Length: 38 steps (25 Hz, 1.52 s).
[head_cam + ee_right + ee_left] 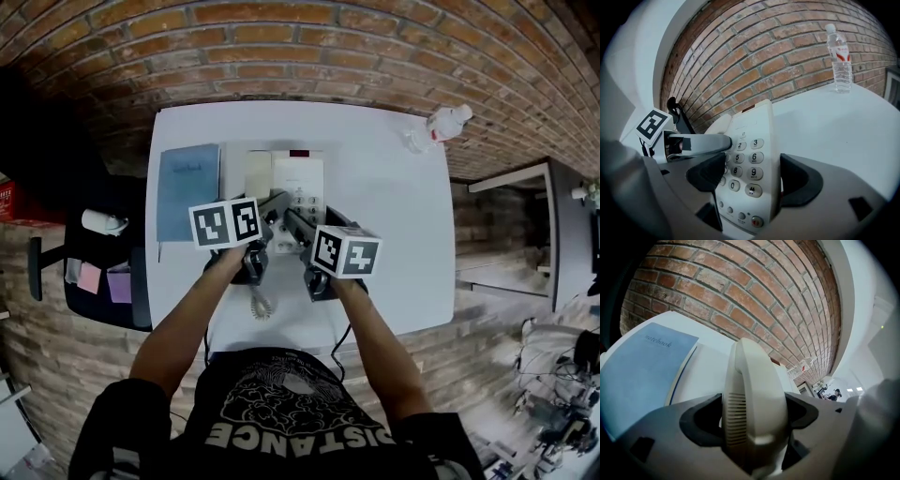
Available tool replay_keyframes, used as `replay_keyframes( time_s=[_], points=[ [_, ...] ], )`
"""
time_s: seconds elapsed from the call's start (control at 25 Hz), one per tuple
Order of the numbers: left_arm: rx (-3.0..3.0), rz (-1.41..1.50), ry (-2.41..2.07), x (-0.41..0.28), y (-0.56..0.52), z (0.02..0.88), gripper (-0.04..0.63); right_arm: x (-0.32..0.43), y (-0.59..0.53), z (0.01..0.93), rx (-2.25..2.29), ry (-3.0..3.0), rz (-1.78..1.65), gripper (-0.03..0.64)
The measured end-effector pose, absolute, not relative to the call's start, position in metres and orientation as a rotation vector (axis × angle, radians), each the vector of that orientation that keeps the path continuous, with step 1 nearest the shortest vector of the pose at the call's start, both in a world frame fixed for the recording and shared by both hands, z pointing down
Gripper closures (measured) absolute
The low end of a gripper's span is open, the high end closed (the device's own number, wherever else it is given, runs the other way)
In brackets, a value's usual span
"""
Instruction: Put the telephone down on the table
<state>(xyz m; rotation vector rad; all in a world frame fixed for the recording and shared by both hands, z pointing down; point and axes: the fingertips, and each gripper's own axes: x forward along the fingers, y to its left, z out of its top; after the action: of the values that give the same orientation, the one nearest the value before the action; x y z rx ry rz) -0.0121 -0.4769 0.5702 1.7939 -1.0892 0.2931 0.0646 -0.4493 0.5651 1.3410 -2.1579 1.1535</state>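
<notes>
Far left, a blue notebook (pixel 187 190) lies flat on the white table (pixel 384 206), clear of my work. My left gripper (pixel 751 417) is pinching the cream handset (pixel 754 390) across its width, both pads pressed to its sides. The handset runs along the left side of the telephone (pixel 752 159). My right gripper (pixel 753 178) is clamped on the telephone's body, one pad by the keypad and the other on its right edge. The telephone sits mid-table, just right of the notebook, and looks tilted in the right gripper view. I cannot tell whether its underside is touching the table. A bottle (pixel 441 125) stands well apart at the far right corner.

I judge this to be the lowering step, with the release not yet made. Next I should level the body, ease both sides down together until it rests flat, then spread the jaws and back off without dragging the cord (pixel 261 305).
</notes>
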Motion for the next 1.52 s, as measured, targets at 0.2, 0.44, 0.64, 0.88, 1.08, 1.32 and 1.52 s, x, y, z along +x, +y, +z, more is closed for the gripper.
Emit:
replay_keyframes(
  time_s=[0.2, 0.44, 0.64, 0.88, 1.08, 1.32, 1.52],
  points=[
    [1.768, 0.300, -1.084, -0.014, -0.482, 0.580, 0.202, 0.063, -0.455, 0.572, 1.344, -2.141, 1.158, 0.265],
    [1.761, 0.314, -1.086, -0.016, -0.487, 0.586, 0.202, 0.060, -0.460, 0.580, 1.340, -2.145, 1.164, 0.265],
    [1.767, 0.313, -1.078, -0.015, -0.486, 0.588, 0.202, 0.061, -0.459, 0.587, 1.327, -2.148, 1.201, 0.264],
    [1.780, 0.318, -1.070, -0.017, -0.485, 0.587, 0.202, 0.062, -0.458, 0.585, 1.345, -2.129, 1.199, 0.265],
    [1.854, 0.340, -1.104, -0.022, -0.485, 0.569, 0.202, 0.068, -0.455, 0.571, 1.379, -2.125, 1.133, 0.265],
    [1.921, 0.298, -1.219, -0.040, -0.484, 0.529, 0.212, 0.070, -0.456, 0.530, 1.407, -2.216, 1.035, 0.266],
    [2.034, 0.279, -1.286, -0.038, -0.467, 0.488, 0.249, 0.080, -0.444, 0.494, 1.421, -2.276, 0.954, 0.319]
  ],
)
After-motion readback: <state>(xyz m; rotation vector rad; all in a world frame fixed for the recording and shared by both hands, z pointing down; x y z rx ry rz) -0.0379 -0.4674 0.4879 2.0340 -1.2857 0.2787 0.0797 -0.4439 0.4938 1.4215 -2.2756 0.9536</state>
